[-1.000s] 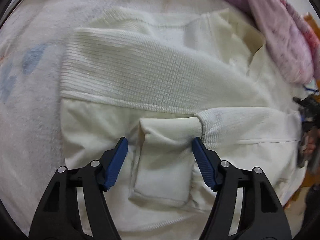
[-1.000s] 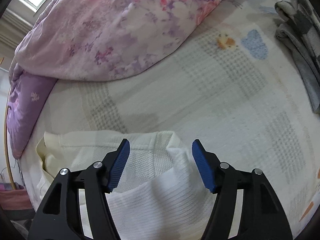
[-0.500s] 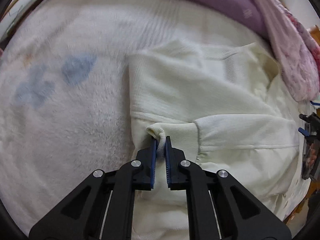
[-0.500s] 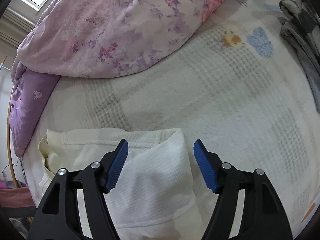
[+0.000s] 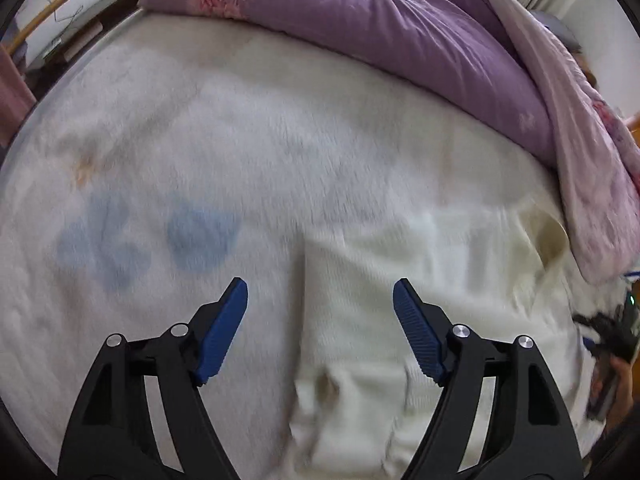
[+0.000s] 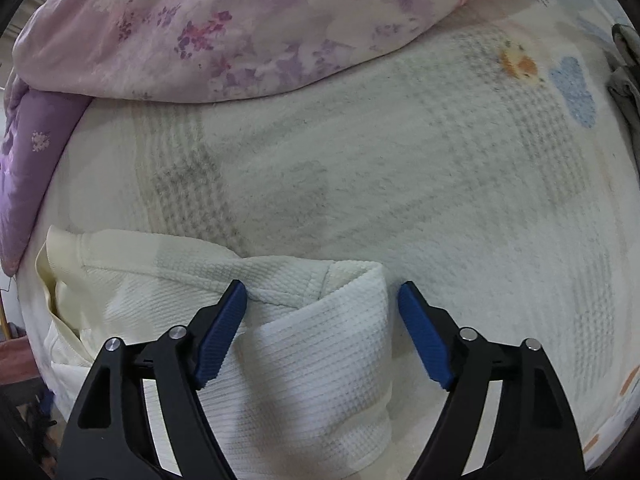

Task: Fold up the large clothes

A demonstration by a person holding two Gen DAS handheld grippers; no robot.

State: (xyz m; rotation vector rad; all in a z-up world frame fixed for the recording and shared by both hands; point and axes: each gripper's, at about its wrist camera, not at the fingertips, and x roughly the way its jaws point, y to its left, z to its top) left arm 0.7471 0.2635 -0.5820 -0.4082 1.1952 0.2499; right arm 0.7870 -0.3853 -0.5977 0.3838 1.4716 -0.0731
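Landmark: cream-white waffle-knit sweater [image 6: 304, 344], lying partly folded on the bed's pale fleece blanket [image 6: 400, 184].
Left tongs [image 5: 320, 300]: released, blue pads wide apart and just opened further; nothing between them. They hover over the sweater's left edge, one pad above the blanket, the other above the knit.
Sweater in the left wrist view [image 5: 420, 280]: motion-blurred, right of the blanket's blue prints [image 5: 192, 240].
Right tongs [image 6: 320, 300]: released, just opened further; they straddle a folded ridge of the sweater without pressing it.
Purple floral quilt [image 6: 224, 24]: bunched beyond the sweater, apart from it.
Grey garment [image 6: 626, 64]: far right of the sweater.
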